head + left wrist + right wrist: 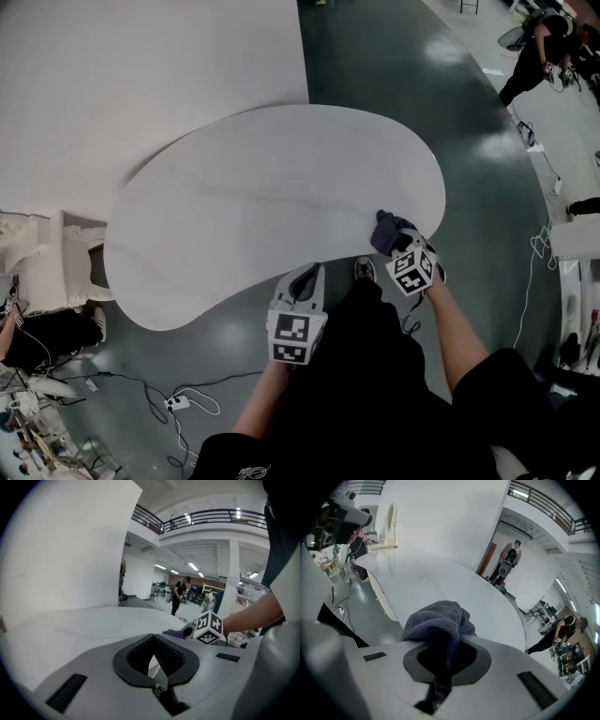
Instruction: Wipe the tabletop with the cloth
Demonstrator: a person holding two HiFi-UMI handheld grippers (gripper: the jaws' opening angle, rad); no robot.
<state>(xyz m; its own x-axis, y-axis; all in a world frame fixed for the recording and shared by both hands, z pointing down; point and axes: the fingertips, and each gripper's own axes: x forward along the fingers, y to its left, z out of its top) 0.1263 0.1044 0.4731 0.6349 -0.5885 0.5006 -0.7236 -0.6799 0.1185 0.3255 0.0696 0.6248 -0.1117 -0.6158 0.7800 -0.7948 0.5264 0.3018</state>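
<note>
head view: nearest, the left gripper (306, 286) hangs just off the tabletop's (244, 206) near edge. the right gripper (398, 246) holds the dark cloth (387, 230) at the near right rim.
left gripper view: jaws together, nothing between them.
right gripper view: jaws clamped on the bunched cloth.
wiping looks barely begun; the next move calls for sweeping the cloth across the bare top.

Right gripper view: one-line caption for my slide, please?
Right gripper shut on a bunched blue-grey terry cloth, at the edge of the white kidney-shaped tabletop.
</note>
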